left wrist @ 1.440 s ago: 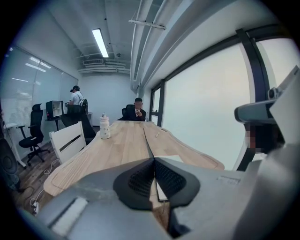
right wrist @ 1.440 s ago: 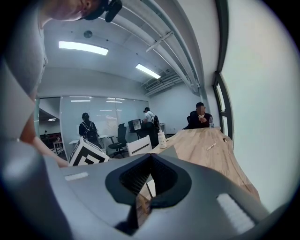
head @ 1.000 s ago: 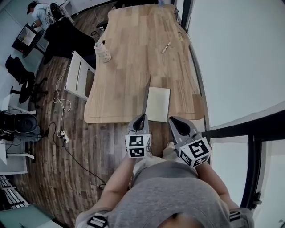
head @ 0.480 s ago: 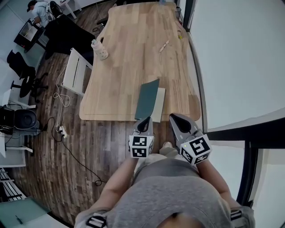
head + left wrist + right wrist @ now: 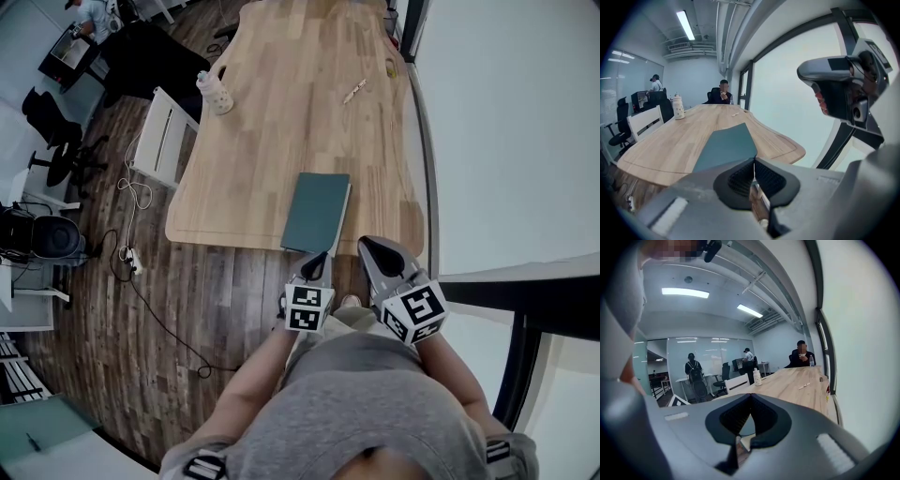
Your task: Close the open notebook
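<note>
Head view, notebook: the teal notebook lies shut and flat on the wooden table, just ahead of the left claw and ahead-left of the right claw.
Head view, claws: both are held low by the person's body, off the table and clear of the cover.
Head view, risk: the notebook's end nearest the claws sits right at the table's edge. I can't tell if it overhangs, but a stray nudge from the left claw could tip it to the floor.
Head view, cover: a pale strip of pages shows along the side towards the right claw, so the cover may not sit square and could spring up.
Left gripper view, jaws: pressed together, nothing between them.
Left gripper view, notebook: the teal cover stretches away directly beyond the tips, which look level with the table edge.
Left gripper view, risk: pushing forward with the jaws shut would shove the book up the table towards the pen.
Right gripper view, jaws: closed tip to tip, empty.
Right gripper view, surroundings: bottle and pen are well beyond the tips. I can't pick out the notebook here.
Right gripper view, risk: any move of this claw towards the book would be made blind, so a clumsy knock is likely.
Judgement: the task looks done.
</note>
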`<state>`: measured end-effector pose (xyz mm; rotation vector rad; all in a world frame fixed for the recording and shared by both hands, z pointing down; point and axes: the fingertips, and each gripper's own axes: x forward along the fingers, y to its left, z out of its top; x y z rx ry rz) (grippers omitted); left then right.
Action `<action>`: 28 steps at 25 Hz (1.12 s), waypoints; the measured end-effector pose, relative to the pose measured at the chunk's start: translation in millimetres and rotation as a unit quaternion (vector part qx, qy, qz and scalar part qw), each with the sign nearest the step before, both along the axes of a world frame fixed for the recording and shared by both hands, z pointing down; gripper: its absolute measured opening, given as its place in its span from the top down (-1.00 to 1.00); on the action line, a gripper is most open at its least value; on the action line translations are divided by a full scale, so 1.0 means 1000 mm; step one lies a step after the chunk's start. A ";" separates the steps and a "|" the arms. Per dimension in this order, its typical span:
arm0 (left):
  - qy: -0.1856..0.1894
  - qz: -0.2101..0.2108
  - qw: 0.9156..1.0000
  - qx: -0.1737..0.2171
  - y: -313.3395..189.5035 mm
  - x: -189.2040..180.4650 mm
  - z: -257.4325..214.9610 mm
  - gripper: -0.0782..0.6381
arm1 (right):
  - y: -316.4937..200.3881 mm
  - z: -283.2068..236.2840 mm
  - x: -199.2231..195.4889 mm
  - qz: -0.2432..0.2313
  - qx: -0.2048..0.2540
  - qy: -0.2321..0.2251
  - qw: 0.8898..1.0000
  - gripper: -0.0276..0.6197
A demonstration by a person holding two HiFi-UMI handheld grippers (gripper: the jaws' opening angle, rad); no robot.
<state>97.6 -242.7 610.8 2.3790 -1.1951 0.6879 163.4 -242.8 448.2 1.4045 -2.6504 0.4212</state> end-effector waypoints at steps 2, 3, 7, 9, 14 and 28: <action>-0.008 0.003 1.000 -0.011 0.002 0.003 0.013 0.76 | -0.002 0.004 0.002 -0.002 -0.005 0.000 1.000 0.91; -0.011 0.004 1.000 -0.016 0.003 0.004 0.017 0.76 | -0.004 0.006 0.003 -0.002 -0.007 -0.001 1.000 0.91; -0.022 0.007 0.999 -0.035 0.004 0.008 0.031 0.75 | -0.008 0.010 0.005 -0.004 -0.014 -0.004 1.000 0.91; -0.026 0.007 0.999 -0.040 0.004 0.009 0.037 0.75 | -0.009 0.012 0.006 -0.005 -0.016 -0.005 1.000 0.91; -0.033 -0.002 0.998 -0.062 0.008 0.012 0.055 0.75 | -0.008 0.016 0.010 -0.006 -0.022 -0.009 1.000 0.91; -0.043 -0.027 0.996 -0.074 0.008 0.014 0.064 0.74 | -0.001 0.023 0.015 -0.016 -0.031 -0.013 0.999 0.91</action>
